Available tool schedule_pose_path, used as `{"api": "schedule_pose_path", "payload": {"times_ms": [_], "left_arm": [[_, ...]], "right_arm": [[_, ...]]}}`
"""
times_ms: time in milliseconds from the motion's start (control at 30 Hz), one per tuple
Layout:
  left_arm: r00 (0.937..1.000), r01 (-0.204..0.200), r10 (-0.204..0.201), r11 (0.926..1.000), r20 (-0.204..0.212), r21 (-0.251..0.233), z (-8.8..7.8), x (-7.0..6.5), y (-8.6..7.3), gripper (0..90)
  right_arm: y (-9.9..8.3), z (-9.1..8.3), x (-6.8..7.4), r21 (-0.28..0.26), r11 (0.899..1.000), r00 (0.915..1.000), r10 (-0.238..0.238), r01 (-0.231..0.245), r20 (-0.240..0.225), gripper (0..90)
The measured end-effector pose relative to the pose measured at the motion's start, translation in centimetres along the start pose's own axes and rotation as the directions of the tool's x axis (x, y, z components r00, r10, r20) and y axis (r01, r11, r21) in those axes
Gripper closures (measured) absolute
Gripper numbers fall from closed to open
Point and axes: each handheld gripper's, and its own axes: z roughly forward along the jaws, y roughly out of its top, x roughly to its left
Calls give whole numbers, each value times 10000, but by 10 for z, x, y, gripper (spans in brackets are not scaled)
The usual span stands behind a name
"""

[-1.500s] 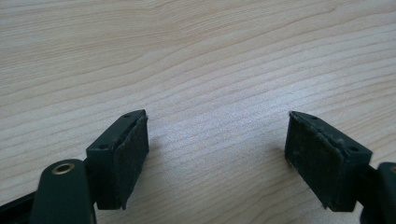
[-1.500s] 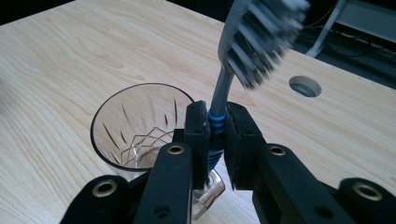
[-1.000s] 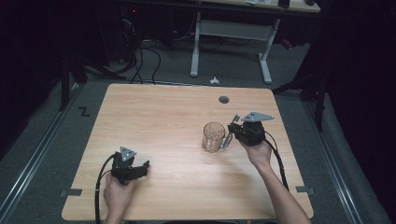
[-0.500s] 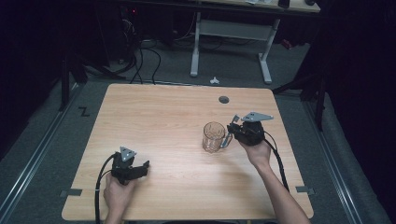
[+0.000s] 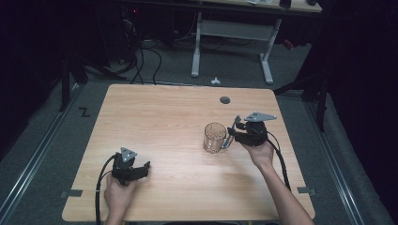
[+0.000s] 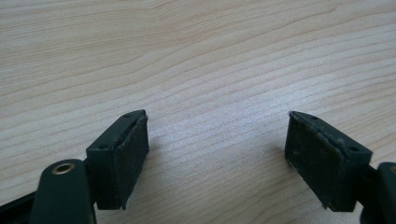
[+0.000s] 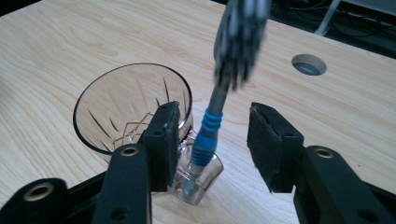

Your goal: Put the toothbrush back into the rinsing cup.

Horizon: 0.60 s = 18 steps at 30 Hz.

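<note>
A clear cut glass (image 5: 215, 137) (image 7: 133, 105) stands upright right of the table's middle. A toothbrush (image 7: 208, 135) with a grey stem and a blue ribbed grip rises beside it, blurred bristle head up. Its lower end sits in a clear glass part at the foot of the glass. My right gripper (image 5: 234, 132) (image 7: 214, 112) is open, one jaw on each side of the toothbrush and neither touching it; the left jaw is close against the glass wall. My left gripper (image 5: 144, 167) (image 6: 217, 119) rests open near the table's front left, with bare wood between its jaws.
The wooden table (image 5: 159, 117) has a round cable hole (image 5: 225, 100) (image 7: 308, 64) near its far edge, behind the glass. Beyond the table are a white desk frame (image 5: 230, 33) and cables on a grey floor. Each gripper trails a black cable toward the front edge.
</note>
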Motion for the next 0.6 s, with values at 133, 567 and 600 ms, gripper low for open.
{"api": "schedule_pose_path", "payload": {"times_ms": [133,567,600], "left_arm": [[10000,-3,3,10000,-1,-1,0,0,0,222],[10000,-4,4,10000,0,-2,0,0,0,222],[10000,-3,3,10000,-1,0,0,0,0,222]], "right_arm": [[1,-9,-4,-102,9999,9999,85,-86,-54,517],[-2,-20,-8,-319,9993,9999,168,-168,-12,509],[-2,-21,-8,-401,9991,9999,143,-142,12,509]]}}
